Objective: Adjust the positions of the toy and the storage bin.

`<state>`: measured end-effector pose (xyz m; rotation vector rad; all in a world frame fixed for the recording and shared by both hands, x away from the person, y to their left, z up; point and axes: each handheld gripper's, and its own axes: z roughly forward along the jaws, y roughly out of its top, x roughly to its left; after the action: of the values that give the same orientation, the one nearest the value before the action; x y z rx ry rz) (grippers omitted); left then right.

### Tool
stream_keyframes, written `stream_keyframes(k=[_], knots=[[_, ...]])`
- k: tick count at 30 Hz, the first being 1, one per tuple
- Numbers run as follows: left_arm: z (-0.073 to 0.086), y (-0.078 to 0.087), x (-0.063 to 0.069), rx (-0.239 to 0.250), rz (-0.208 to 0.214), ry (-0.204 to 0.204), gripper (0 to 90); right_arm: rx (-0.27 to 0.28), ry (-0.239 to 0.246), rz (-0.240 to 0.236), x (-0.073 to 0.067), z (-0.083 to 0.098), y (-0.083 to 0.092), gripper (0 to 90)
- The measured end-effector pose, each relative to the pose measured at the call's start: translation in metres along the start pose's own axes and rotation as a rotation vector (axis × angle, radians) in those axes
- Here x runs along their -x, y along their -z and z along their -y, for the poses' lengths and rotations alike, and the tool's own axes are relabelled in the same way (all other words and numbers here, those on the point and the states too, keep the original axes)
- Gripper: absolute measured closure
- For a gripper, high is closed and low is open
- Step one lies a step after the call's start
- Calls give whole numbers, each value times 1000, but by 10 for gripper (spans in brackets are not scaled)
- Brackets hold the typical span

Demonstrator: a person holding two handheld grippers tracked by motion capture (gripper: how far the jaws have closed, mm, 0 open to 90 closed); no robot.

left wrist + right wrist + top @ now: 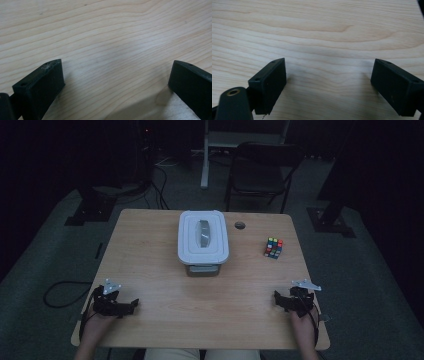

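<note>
The high view is dark. The room around the table (150, 270) is almost black, and the far corners fade away. The wood top is the lightest part, but it looks dull and a bit grainy. The white box (203, 242) stands out most. The two gripper views are much brighter. There the wood grain looks sharp in the middle and softer near the top. Soft grey shadows lie by the black jaws. No glare shows on the wood.
</note>
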<state>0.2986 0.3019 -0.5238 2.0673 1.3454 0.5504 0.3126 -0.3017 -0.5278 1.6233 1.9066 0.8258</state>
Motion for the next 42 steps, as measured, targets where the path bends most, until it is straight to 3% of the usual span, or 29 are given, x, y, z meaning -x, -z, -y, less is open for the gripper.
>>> stream_keyframes(k=[9,13,16,19,27,29,30,35,42], knots=[[-13,-11,7,1,22,-19,8,11,48,-56,-12,-6,-6,140],[-22,-18,11,18,29,-25,8,95,79,-80,-23,-19,-7,140],[-30,-21,14,26,46,-32,7,114,72,-119,-29,-29,-9,140],[-38,-25,18,29,60,-40,8,113,67,-171,-37,-41,-17,140],[-59,-39,28,39,108,-59,8,100,102,-256,-58,-65,-38,140],[-59,-39,28,39,108,-59,8,99,103,-264,-59,-67,-40,140],[-68,-44,30,55,135,-59,8,99,107,-274,-63,-73,-44,140],[-82,-51,33,90,170,-52,8,99,97,-311,-68,-84,-54,152],[-99,-63,32,104,159,-62,8,99,73,-319,-72,-99,-66,151]])
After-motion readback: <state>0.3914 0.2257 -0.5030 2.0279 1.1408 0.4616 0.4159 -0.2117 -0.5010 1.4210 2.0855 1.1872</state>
